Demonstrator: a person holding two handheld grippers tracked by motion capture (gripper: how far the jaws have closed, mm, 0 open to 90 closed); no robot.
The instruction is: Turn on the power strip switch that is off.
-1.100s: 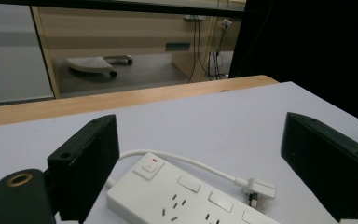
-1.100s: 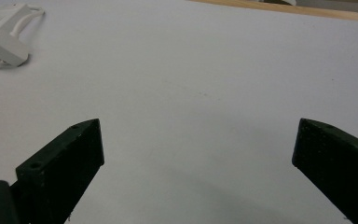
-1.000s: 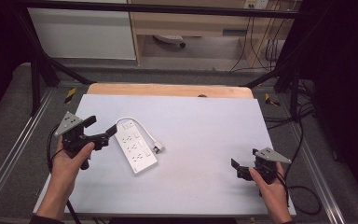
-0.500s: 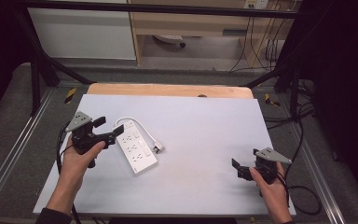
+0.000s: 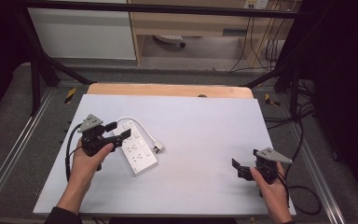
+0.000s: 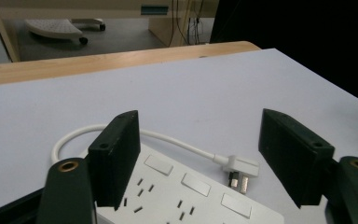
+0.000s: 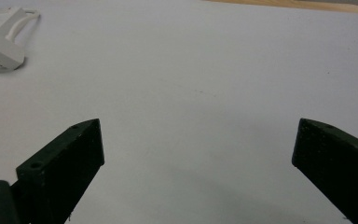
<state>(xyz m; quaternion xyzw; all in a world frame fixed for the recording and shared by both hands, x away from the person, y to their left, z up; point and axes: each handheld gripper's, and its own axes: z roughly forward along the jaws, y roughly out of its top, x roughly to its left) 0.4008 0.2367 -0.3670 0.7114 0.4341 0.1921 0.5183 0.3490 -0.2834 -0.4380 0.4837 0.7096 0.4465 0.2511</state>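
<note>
Left tool (image 5: 120, 132): jaws wide apart, gripping nothing; in high view poised over near-left end of white plastic multi-socket power strip (image 5: 136, 149); touching strip or just above it, can't tell.
Left tool, own view (image 6: 198, 163): two black jaws straddle strip (image 6: 186, 196), one over its left edge, other off to right; strip's near end cut off by frame bottom.
Strip position: flat on pale grey-white table (image 5: 200, 126), left-centre, lying diagonally.
Strip detail: socket holes & rectangular switches clear in left gripper view, blurred in high view.
White cord (image 6: 177, 142): loops from strip's far end round to white plug (image 6: 239, 169), lying on table just right of strip; metal pins seen in left gripper view, too small to tell in high view.
Right tool (image 5: 238, 169): jaws spread open, empty; near table's front-right, well apart from strip.
Right tool, own view (image 7: 198, 154): jaw bases cut off by frame bottom; bare table (image 7: 205, 84) between; plug (image 7: 7, 49) & bit of strip at top-left corner, partly cropped.
Hands: left hand (image 5: 86, 161) & right hand (image 5: 271, 184) enter from bottom, forearms cut off.
</note>
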